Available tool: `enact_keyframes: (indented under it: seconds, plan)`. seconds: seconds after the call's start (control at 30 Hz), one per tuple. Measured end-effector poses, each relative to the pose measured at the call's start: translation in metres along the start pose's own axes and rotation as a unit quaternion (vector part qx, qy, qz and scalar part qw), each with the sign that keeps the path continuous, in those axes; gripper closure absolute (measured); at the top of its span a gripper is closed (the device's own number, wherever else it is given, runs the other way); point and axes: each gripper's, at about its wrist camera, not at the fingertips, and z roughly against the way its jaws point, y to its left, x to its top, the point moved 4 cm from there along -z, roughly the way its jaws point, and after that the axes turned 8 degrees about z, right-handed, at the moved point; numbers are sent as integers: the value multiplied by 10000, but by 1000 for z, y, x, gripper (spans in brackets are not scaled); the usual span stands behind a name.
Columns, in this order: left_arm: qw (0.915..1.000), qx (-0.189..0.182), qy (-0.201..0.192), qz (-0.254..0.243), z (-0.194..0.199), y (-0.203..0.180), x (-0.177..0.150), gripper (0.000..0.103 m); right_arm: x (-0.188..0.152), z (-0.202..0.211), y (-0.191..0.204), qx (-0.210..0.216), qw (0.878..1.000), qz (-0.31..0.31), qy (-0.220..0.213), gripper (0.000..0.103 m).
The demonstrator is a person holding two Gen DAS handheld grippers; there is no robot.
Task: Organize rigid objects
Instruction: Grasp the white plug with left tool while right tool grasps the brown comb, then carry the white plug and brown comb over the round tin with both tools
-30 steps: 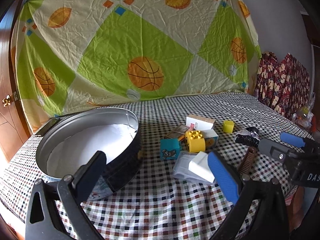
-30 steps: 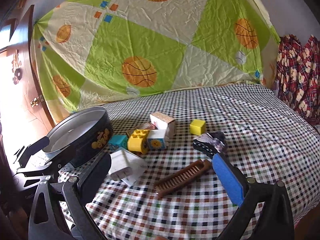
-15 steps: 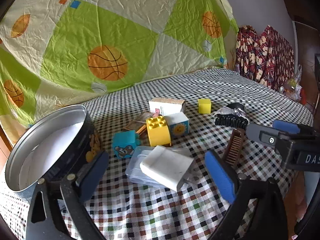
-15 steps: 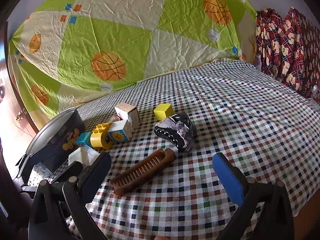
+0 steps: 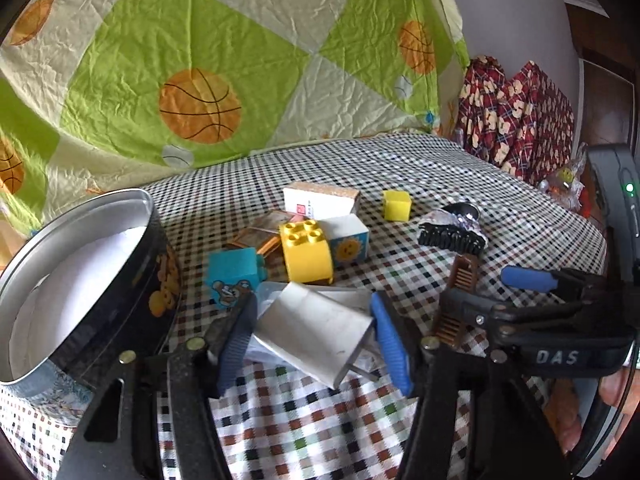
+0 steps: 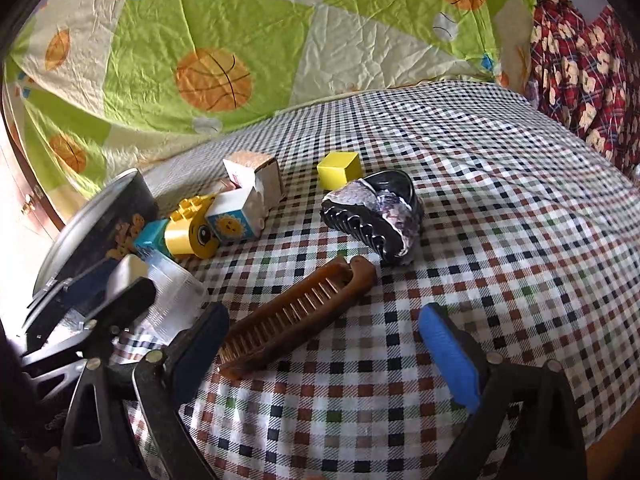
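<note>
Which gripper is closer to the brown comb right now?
Right. The right gripper is open, its left pad beside the brown comb. The left gripper has been closing around the white charger, left of the comb.

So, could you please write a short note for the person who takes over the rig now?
Left tongs: the jaws have just been closing around the white charger; the pads look on its sides, and it is not lifted yet.
Right tongs: open, just narrowing, low over the brown comb, not gripping it.
Round tin: at the left, only white paper inside.
On the checked cloth: toy blocks, yellow cube, dark hair clip.
Done: nothing put away. Left: everything, starting with the charger and comb.
</note>
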Motion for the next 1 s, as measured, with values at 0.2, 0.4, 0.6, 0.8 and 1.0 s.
enact_keyframes:
  seconds: [0.2, 0.4, 0.6, 0.8, 1.0]
  plan:
    - [9994, 225, -206, 181, 6, 23, 4, 44, 9, -10, 11, -14, 9998, 138, 159, 29]
    - [9990, 139, -263, 339, 7, 33, 4, 44, 8, -17, 31, -325, 9964, 761, 162, 35]
    - [9986, 57, -394, 351, 12, 33, 3, 44, 6, -12, 30, -224, 9964, 813, -32, 62]
    - [9979, -36, -431, 489, 15, 37, 3, 44, 1, -11, 49, -269, 9909, 1314, -135, 86]
    - [9964, -46, -602, 597, 21, 40, 2, 44, 1, -6, 49, -232, 9891, 1405, -364, 86]
